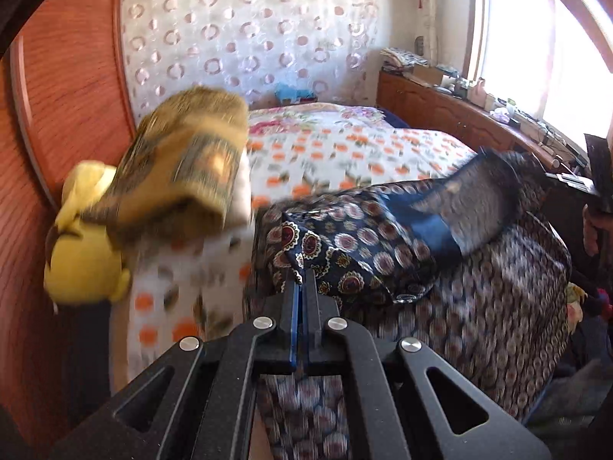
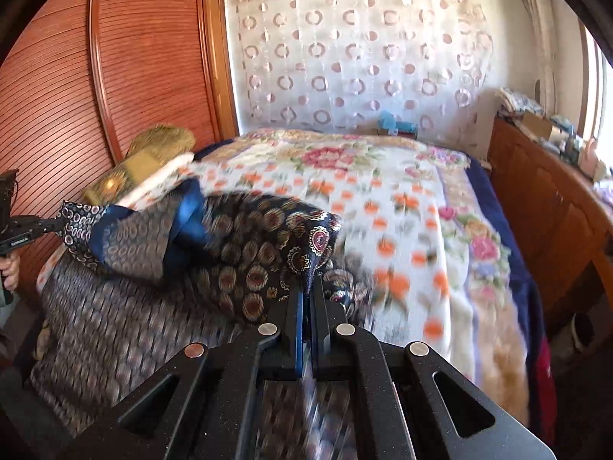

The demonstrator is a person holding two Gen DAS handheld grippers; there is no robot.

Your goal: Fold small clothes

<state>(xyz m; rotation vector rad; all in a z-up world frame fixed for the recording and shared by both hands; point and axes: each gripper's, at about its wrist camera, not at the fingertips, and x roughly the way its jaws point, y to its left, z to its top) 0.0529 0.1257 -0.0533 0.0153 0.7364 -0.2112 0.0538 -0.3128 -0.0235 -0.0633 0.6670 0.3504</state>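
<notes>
1. Patterned garment (image 1: pixel 356 260) hangs stretched between both grippers, above the flowered bed (image 2: pixel 402 207).
2. Left gripper (image 1: pixel 304 280) is clamped tight on one corner of it.
3. Right gripper (image 2: pixel 307 287) pinches the opposite corner, jaws closed.
4. Yellow plush toy (image 1: pixel 82 264) sits by the wooden wardrobe (image 1: pixel 65 88).

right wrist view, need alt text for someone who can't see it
The right gripper is shut on a corner of a dark patterned garment with blue trim, lifted over a floral bed. The left gripper holds its far corner.
</notes>
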